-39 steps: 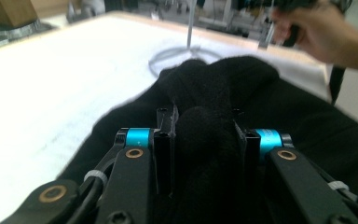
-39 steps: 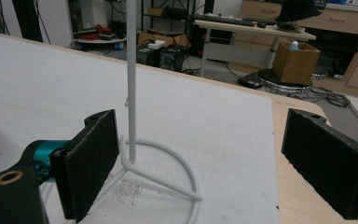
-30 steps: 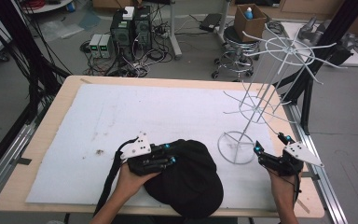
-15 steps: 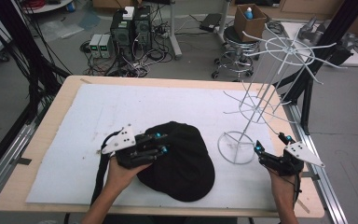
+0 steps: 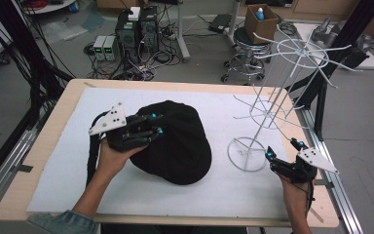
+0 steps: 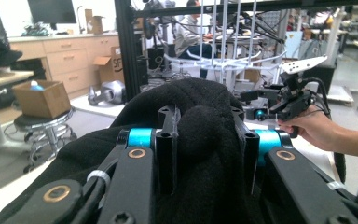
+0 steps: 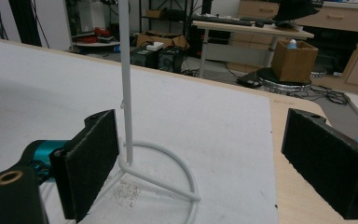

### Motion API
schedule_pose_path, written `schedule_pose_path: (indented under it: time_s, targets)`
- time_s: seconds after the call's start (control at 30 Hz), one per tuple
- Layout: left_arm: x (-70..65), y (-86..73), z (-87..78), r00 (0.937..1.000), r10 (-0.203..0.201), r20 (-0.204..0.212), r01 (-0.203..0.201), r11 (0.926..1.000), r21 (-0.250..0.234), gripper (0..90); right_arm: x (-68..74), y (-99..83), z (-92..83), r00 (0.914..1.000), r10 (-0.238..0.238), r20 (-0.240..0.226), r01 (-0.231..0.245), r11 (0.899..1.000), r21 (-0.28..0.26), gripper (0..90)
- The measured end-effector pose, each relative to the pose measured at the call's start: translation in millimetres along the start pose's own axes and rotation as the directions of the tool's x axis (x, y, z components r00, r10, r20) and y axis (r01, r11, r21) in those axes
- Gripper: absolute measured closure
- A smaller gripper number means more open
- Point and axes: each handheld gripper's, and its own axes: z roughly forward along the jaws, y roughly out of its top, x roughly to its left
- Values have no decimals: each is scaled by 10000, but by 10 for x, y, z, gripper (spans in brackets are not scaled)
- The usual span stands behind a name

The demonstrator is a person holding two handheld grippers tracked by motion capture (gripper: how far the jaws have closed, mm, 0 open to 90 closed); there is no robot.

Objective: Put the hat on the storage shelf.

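Black cap (image 5: pixel 177 141) left of wire rack (image 5: pixel 272 97), pinched in L hand-held gripper (image 5: pixel 155 124); R hand-held gripper (image 5: pixel 285 148) open by rack base. Step: lift. Next: likely hang cap on rack arm.

We see even, bright indoor light with soft shadows. The white mat (image 5: pixel 78 161) glares mildly. The black cap (image 6: pixel 205 140) loses detail, and near jaws blur at the frames' bottom.

High view looks down; both tool views, low and close, share the white rack (image 5: pixel 268 105).
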Motion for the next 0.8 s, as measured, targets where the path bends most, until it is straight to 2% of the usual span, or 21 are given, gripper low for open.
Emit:
schedule_pose_path:
  time_s: [0.13, 0.17, 0.3, 0.53, 0.67, 0.8]
  targets:
    - [103, 191, -1, 9992, 170, 353, -161, 9996, -252, 689, 1, 0, -2, 10000, 16, -1, -16, 10000, -19, 103]
    - [142, 261, -5, 9990, 276, 348, -261, 9989, -401, 688, 0, -1, -1, 10000, 26, -20, -26, 10000, 3, 102]
    - [215, 367, -22, 9992, 313, 260, -297, 9979, -582, 689, -4, -4, -4, 10000, 4, -20, -4, 10000, 0, 102]
    - [327, 523, -38, 9965, 841, -25, -841, 9938, -725, 689, -12, -7, -3, 10000, 68, 7, -68, 10000, -17, 102]
    - [396, 579, -54, 9956, 941, -53, -941, 9903, -1019, 689, -9, -5, -1, 10000, 9, 7, -9, 10000, -23, 102]
    - [477, 631, -78, 9967, 817, -30, -815, 9887, -1256, 689, -16, -7, 4, 10000, 46, 6, -46, 10000, -28, 102]
